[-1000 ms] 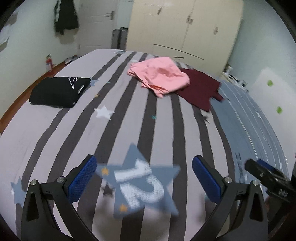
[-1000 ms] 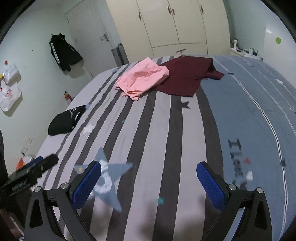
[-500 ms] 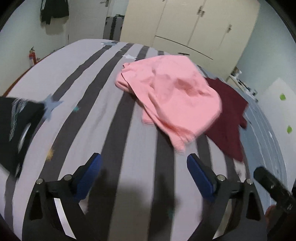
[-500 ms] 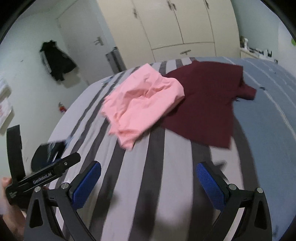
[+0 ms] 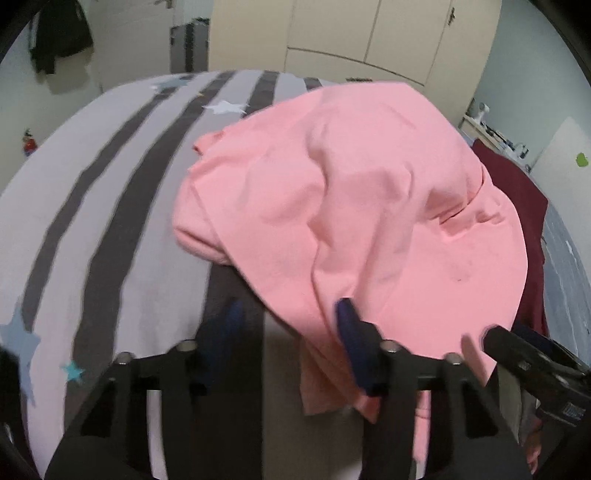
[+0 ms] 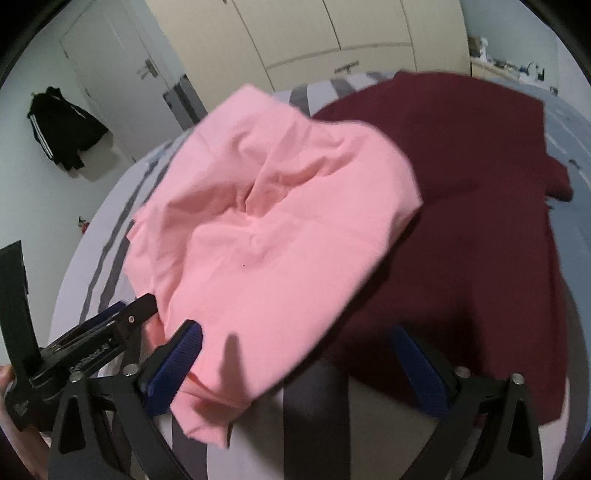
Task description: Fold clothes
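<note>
left gripper (image 5: 288, 332): jaws closing, near hem of pink shirt (image 5: 351, 206) between them, not yet pinched; should bite one layer. right gripper (image 6: 295, 365): jaws closing around same hem. beyond, touching: maroon shirt (image 6: 480, 221), on striped bed (image 5: 110, 184).

We are seeing the crumpled pink cotton garment (image 6: 273, 229) lying on the striped bedspread (image 5: 110, 229), partly overlapping the dark maroon garment (image 6: 480, 229) spreading to its right. Behind the bed, the cream wardrobe (image 6: 295, 33) is standing against the far wall.
</note>
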